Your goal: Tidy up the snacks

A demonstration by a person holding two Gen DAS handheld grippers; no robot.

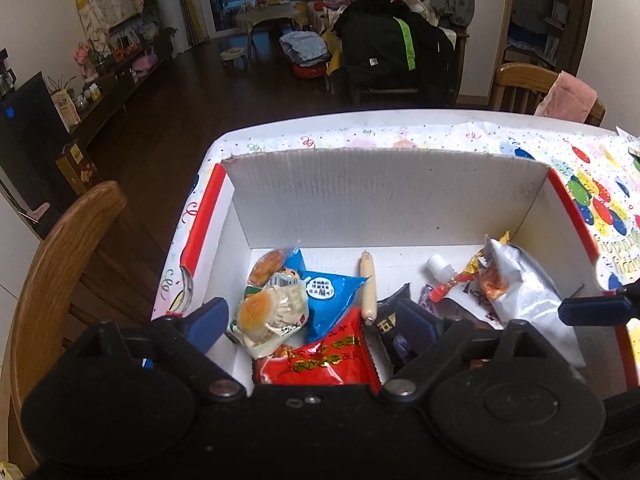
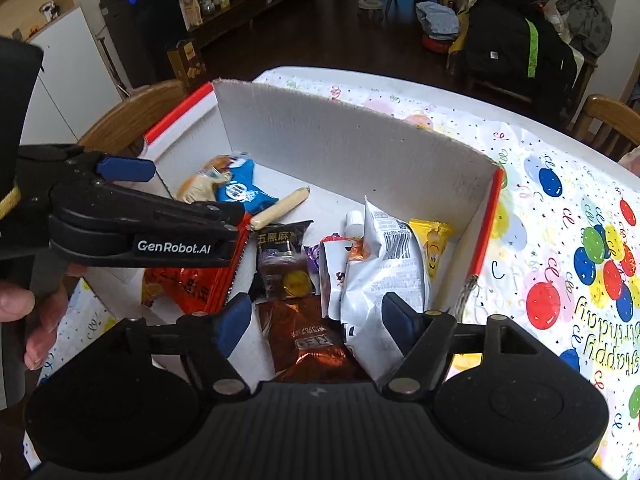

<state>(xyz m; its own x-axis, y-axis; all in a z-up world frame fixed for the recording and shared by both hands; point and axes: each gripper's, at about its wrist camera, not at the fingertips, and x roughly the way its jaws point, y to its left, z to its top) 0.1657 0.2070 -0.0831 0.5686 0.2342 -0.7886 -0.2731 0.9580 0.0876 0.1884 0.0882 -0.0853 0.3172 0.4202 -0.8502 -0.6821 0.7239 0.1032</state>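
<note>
Dim indoor light, fisheye-warped edges, soft focus.

Box (image 1: pixel 360 200): white inside, red rim. Tablecloth (image 2: pixel 560 220): white, scattered confetti, balloons in red, blue, green, yellow. Between left gripper (image 1: pixel 312 320) blue pads: red packet (image 1: pixel 328 360), yellow print; beyond it a blue packet (image 1: pixel 328 292). Between right gripper (image 2: pixel 316 320) pads: silver-white bag (image 2: pixel 384 276), copper-brown packet (image 2: pixel 308 340).
</note>
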